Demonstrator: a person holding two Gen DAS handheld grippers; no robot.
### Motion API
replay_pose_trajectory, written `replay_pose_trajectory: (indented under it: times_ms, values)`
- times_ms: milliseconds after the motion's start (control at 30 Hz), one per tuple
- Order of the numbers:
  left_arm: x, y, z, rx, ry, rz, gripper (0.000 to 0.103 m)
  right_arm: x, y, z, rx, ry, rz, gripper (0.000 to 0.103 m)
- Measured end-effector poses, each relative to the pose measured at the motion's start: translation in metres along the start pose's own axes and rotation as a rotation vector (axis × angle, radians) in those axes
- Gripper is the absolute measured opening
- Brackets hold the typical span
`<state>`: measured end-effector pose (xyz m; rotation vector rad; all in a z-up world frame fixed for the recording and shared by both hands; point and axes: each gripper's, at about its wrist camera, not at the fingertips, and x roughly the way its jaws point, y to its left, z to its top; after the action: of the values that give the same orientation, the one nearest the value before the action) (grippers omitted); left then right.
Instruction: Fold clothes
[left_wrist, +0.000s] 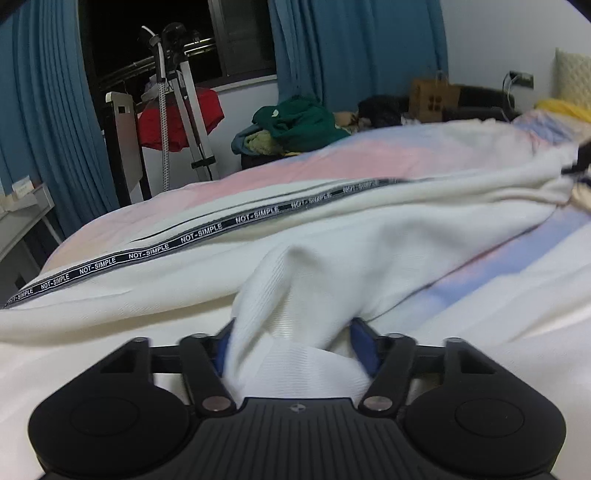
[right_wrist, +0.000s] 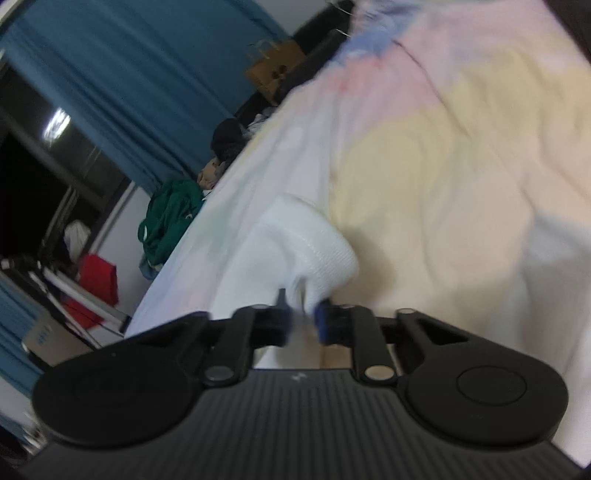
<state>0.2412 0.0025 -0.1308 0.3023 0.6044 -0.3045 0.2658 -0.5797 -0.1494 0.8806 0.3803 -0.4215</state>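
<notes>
A white knit garment with a black "NOT-SIMPLE" tape stripe lies stretched across the bed. My left gripper is shut on a bunched fold of its ribbed white edge, with cloth filling the gap between the blue pads. My right gripper is shut on another white ribbed part of the garment, held just above the bed. The right gripper also shows at the right edge of the left wrist view, at the garment's far end. The right wrist view is blurred.
The bed has a pastel pink, blue and yellow cover. Beyond it are a pile of green clothes, a brown paper bag, a clothes rack with a red garment, blue curtains and a dark window.
</notes>
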Motion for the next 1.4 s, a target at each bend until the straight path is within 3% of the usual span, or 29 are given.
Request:
replay_pose_trajectory:
  times_ms: [67,233,367,500,600,667,800,900,1000,1100,1167,1233,1300,1400]
  values:
    - [-0.002,0.009,0.0,-0.028,0.001,-0.007,0.031,-0.005,0.023,0.014,-0.044,-0.021,0.012,0.012]
    - [-0.032,0.033,0.013,-0.102,-0.038,-0.081,0.018,-0.032,0.058,0.052,-0.088,-0.114,0.059,0.011]
    - [-0.068,0.041,0.018,-0.073,-0.053,-0.16,0.017,-0.045,0.035,0.055,-0.064,-0.145,-0.024,0.011]
    - [-0.072,0.037,0.003,-0.016,0.011,-0.193,0.017,-0.032,-0.014,0.036,-0.032,-0.046,-0.147,0.011]
    - [-0.058,0.034,-0.01,-0.005,0.079,-0.185,0.017,-0.036,-0.035,0.03,0.049,-0.02,-0.149,0.011]
    - [-0.054,0.034,-0.014,-0.003,0.095,-0.181,0.018,-0.043,-0.026,0.032,0.045,-0.032,-0.154,0.011]
    - [-0.055,0.036,-0.011,-0.011,0.09,-0.181,0.018,-0.06,0.026,0.047,-0.088,-0.105,-0.136,0.011]
    - [-0.052,0.037,-0.012,-0.024,0.095,-0.184,0.018,-0.058,0.029,0.05,-0.056,-0.105,-0.18,0.011]
    - [-0.051,0.038,-0.012,-0.039,0.097,-0.189,0.019,-0.044,0.004,0.036,-0.052,-0.074,-0.261,0.011]
    - [-0.05,0.039,-0.013,-0.064,0.098,-0.197,0.019,-0.042,-0.042,0.015,0.116,-0.056,-0.19,0.013]
    - [-0.049,0.04,-0.013,-0.077,0.098,-0.193,0.02,-0.051,-0.067,-0.001,0.245,-0.091,-0.125,0.022]
    - [-0.048,0.04,-0.013,-0.091,0.097,-0.184,0.021,-0.061,-0.072,-0.018,0.32,-0.116,-0.119,0.045]
    - [-0.05,0.037,-0.014,-0.127,0.096,-0.159,0.022,-0.069,-0.071,-0.031,0.376,-0.119,-0.119,0.049]
    - [-0.053,0.034,-0.015,-0.183,0.094,-0.121,0.022,-0.076,-0.058,-0.04,0.428,-0.056,-0.102,0.059]
